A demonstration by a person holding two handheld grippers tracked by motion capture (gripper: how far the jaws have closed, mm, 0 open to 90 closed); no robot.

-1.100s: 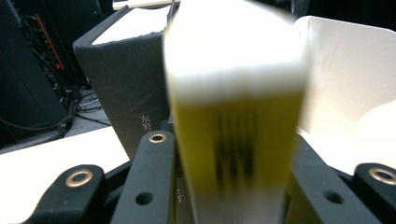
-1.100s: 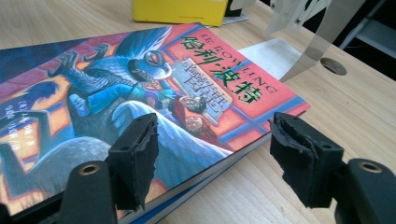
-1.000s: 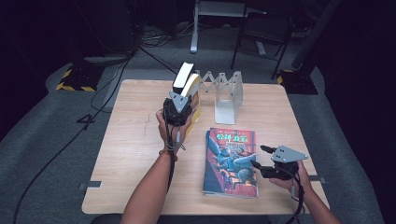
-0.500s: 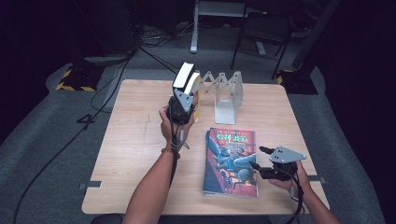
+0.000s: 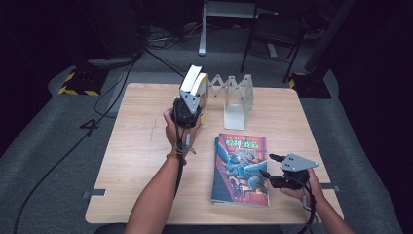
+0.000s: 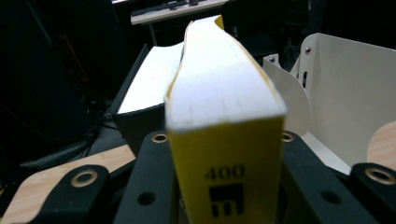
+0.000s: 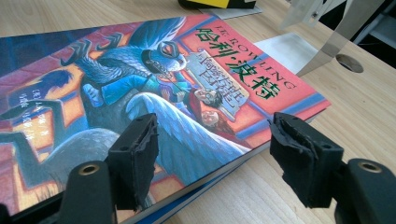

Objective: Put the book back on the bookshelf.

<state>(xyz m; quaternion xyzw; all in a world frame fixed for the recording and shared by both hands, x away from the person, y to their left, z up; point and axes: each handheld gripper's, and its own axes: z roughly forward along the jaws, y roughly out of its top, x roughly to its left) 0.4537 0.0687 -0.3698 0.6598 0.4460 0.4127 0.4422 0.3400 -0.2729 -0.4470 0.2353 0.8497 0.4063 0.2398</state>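
Lifted yellow book (image 6: 224,121) nears rack (image 5: 237,100) edge.

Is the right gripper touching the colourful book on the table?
Apart. In the right gripper view, the right gripper is open, its jaws above the colourful book, gaps beside both.

Both forearms are bare, no sleeves. The left gripper (image 5: 187,109) and right gripper (image 5: 272,165) have black bodies, each topped by a grey three-cornered plate. Black jaws carry brass-ringed holes; black cables trail toward six o'clock.
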